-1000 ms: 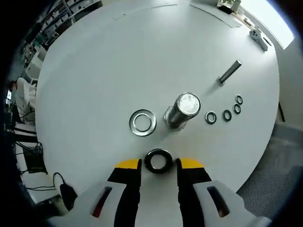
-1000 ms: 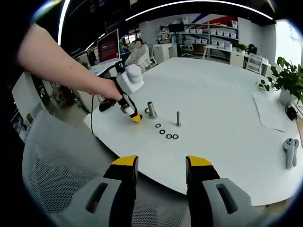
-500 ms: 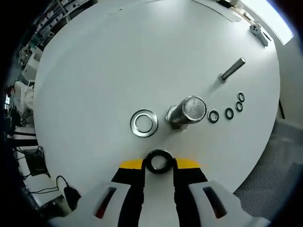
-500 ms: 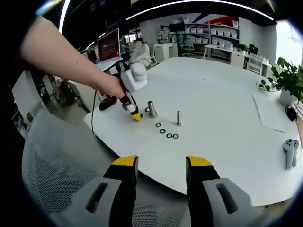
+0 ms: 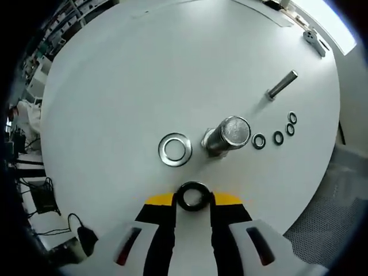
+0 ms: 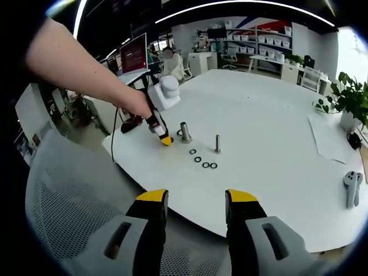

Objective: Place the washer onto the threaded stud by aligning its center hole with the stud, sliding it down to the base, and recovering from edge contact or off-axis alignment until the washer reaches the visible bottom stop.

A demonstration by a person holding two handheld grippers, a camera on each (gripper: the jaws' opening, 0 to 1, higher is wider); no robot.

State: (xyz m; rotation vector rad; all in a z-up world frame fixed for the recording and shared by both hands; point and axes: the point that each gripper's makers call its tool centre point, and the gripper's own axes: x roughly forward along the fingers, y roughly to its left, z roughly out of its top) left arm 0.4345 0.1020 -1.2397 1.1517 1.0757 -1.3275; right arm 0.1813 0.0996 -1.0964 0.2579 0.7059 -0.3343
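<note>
Between the left gripper's [image 5: 194,199] yellow tips sits the black washer [image 5: 193,196], flat on the white table [image 5: 115,86], and both tips now touch its rim: a second ago they stood wide of it, half a second ago they had come in, and since then nothing moves, so I read this as a completed clamp with the lift not yet started. Just beyond lies a larger silver washer [image 5: 175,149], beside the thick upright stud [image 5: 225,135], both unchanged. Past the stud a row of four small black rings [image 5: 276,129] runs toward a thin bolt [image 5: 281,85]. Right gripper [image 6: 195,201] hangs well back off the table edge, jaws apart and holding nothing, same as before. Next is lifting the washer and centring its hole over the stud top; the short hop leaves little room for tilt.
</note>
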